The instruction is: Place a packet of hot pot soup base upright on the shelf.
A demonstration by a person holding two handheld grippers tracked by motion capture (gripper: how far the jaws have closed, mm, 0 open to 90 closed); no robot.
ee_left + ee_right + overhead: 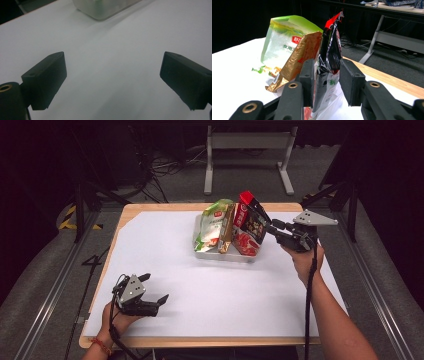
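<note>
Red pouch [249,226]: pinched by right gripper [325,82] fingers, kept upright in tray [220,255].
Left gripper [159,301]: fingers released, parked on worktop [200,290].

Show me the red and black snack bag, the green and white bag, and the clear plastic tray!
red and black snack bag [250,222], high view, printed front.
green and white bag [279,42], right gripper view, white front panel.
clear plastic tray [105,10], left gripper view, near wall.

Legible on the pale green plastic pouch [284,42]: white Chinese characters "食用", below a red logo patch too blurred to read. On the red-and-black foil packet [329,72], at 6 o'clock: a green "新".
</note>
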